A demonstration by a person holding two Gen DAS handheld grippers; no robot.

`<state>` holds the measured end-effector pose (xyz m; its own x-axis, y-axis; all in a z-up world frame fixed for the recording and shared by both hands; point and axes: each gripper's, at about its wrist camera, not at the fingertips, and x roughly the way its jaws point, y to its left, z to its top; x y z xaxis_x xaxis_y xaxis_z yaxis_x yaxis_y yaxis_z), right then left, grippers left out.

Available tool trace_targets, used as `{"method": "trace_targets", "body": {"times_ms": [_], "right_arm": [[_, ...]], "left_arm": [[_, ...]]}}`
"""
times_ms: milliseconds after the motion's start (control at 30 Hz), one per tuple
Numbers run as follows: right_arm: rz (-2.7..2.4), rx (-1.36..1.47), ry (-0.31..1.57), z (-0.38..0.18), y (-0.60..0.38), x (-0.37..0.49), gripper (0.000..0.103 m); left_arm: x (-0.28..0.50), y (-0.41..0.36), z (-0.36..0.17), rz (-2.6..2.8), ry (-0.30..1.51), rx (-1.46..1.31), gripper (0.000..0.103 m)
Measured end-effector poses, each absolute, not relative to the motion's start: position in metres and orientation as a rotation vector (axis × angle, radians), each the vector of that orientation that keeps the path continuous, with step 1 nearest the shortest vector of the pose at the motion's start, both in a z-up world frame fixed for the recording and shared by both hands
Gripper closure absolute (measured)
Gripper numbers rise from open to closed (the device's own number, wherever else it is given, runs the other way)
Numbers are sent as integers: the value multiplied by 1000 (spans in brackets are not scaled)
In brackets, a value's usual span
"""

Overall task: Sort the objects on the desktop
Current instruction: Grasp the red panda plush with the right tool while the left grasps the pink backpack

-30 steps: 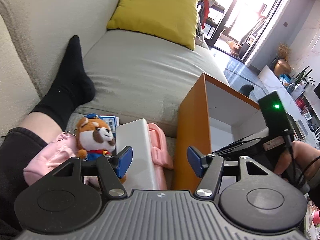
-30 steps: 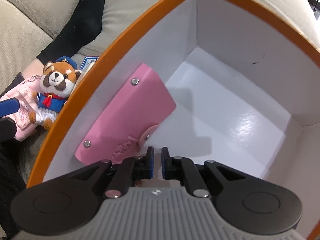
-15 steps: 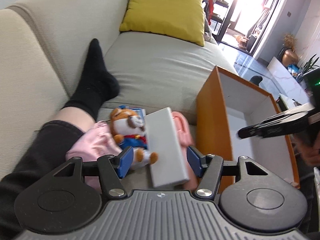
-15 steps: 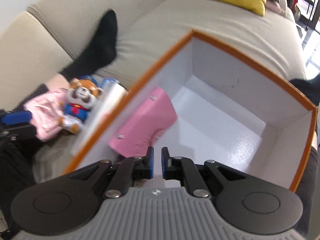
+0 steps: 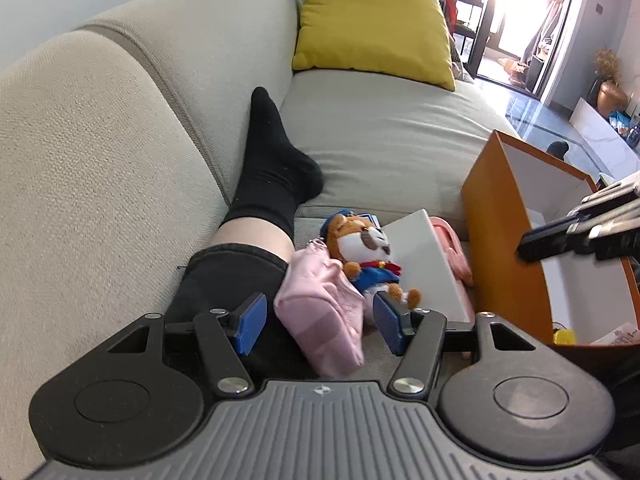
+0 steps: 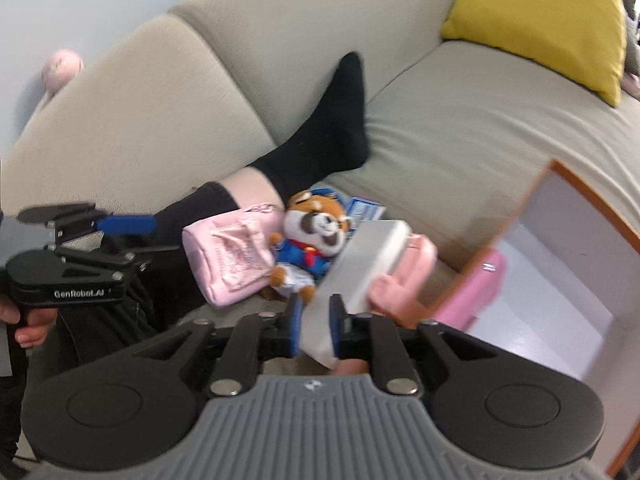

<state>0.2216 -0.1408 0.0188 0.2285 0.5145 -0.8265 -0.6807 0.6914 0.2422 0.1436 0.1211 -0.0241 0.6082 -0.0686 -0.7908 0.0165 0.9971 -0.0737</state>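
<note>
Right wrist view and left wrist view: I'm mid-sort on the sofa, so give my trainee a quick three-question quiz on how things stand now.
1. True or false: the plush toy lies inside the orange box.
2. Which of these is in the orange box? A) a pink case B) a mug C) a pair of scissors
3. In one word, are the left tongs open or shut?

Key: 1 false, the toy lies on the sofa seat outside the box. 2 A. 3 open, with nothing gripped.
</note>
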Motion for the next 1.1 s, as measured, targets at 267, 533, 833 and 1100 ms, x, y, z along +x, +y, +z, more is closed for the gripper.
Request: {"method": "trace_targets", "body": {"times_ms": [267, 533, 833, 1100], "right_arm": [[828, -286, 1112, -16, -85, 235, 81], [824, -356, 1137, -36, -56, 253, 72], [817, -416, 1180, -62, -23, 263, 65], [784, -430, 1222, -81, -11, 271, 53]], "left_arm": [[202, 146, -44, -138, 1049, -187, 34], [225, 152, -72, -165, 1138, -216, 45], [222, 147, -78, -160, 1135, -187, 68], [221, 150, -80, -155, 1124, -213, 70]]}}
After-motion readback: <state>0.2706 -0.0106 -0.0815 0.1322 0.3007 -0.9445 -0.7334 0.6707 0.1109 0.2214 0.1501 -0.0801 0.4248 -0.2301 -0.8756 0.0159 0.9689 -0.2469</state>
